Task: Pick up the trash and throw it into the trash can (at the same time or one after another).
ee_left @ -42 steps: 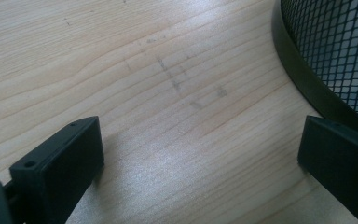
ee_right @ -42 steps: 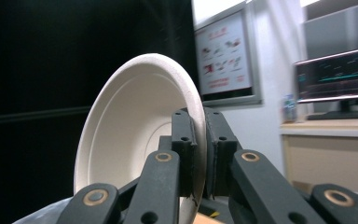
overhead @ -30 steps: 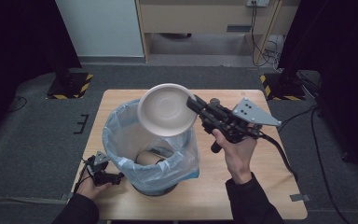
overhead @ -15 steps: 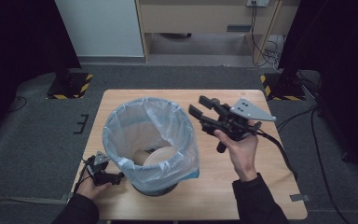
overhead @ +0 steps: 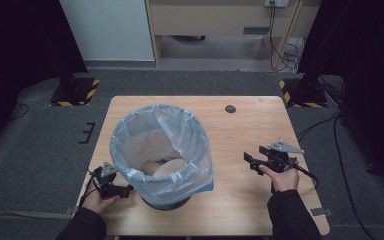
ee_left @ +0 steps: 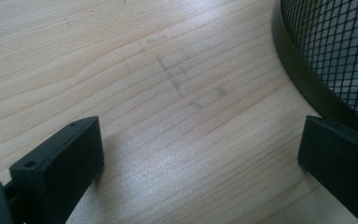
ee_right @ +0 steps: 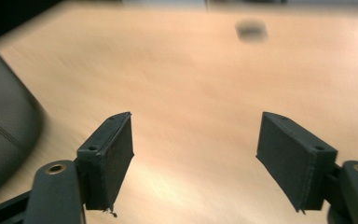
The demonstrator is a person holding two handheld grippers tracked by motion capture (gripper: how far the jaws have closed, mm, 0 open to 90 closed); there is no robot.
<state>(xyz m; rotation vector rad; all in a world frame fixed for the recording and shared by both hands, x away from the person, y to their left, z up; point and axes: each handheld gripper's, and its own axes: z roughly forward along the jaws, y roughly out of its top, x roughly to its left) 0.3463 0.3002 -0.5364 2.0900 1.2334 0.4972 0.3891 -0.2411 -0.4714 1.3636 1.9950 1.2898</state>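
So the plate (overhead: 169, 168) is down in the bin (overhead: 161, 150) now, lying at the bottom inside the bag (overhead: 130, 145). It's leaning, its face turned up and a bit toward my side, and it's round, so there's no real long axis to speak of. Part of it is hidden behind the near wall of the bag.

My right gripper (overhead: 252, 163) sits low over the table (overhead: 240, 125), to the right of the bin and well apart from it, pointing left toward it. Its jaws have just been opening and now stand wide, nothing between them, just bare wood in the right gripper view, which is blurry. My left gripper (overhead: 125, 190) is at the bin's near left foot, low on the table, jaws spread wide too and holding nothing. In the left gripper view the bin's black mesh wall (ee_left: 340, 51) curves just beside one of my jaws.
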